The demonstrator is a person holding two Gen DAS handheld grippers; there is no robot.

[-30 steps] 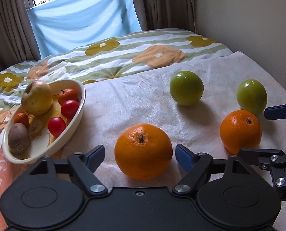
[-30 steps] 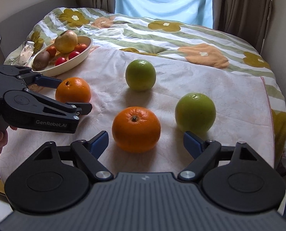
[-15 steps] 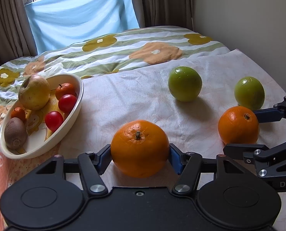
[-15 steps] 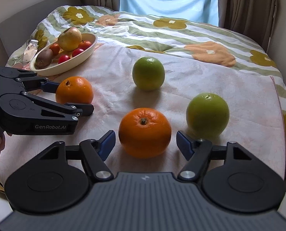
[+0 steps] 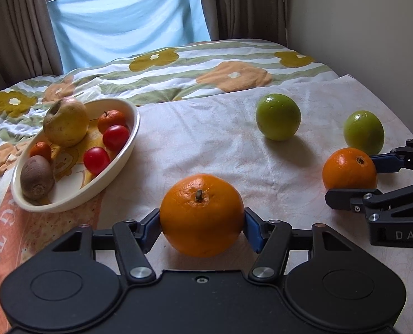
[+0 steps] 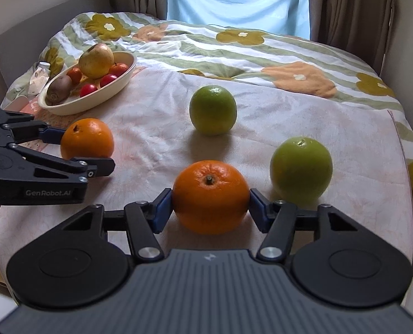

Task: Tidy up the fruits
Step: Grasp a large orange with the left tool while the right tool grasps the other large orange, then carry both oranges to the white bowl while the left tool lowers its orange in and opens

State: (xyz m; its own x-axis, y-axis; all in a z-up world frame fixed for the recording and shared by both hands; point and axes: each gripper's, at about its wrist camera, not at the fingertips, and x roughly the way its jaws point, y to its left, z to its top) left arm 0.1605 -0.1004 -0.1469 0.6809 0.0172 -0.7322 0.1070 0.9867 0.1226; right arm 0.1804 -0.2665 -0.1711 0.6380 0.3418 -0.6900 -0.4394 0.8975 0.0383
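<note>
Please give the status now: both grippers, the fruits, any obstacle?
Left hand-held gripper shut on one orange. Right hand-held gripper shut on the other orange. Two green fruits loose on cloth. Bowl path unobstructed.

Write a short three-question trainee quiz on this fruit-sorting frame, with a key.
1. True or false: the left gripper is shut on an orange.
2. How many green fruits lie loose on the cloth?
3. Multiple choice: the bowl holds A) only tomatoes, B) mixed fruit including a kiwi and tomatoes, C) nothing.

Key: 1 true. 2 two, the far green fruit and the near green fruit. 3 B.
</note>
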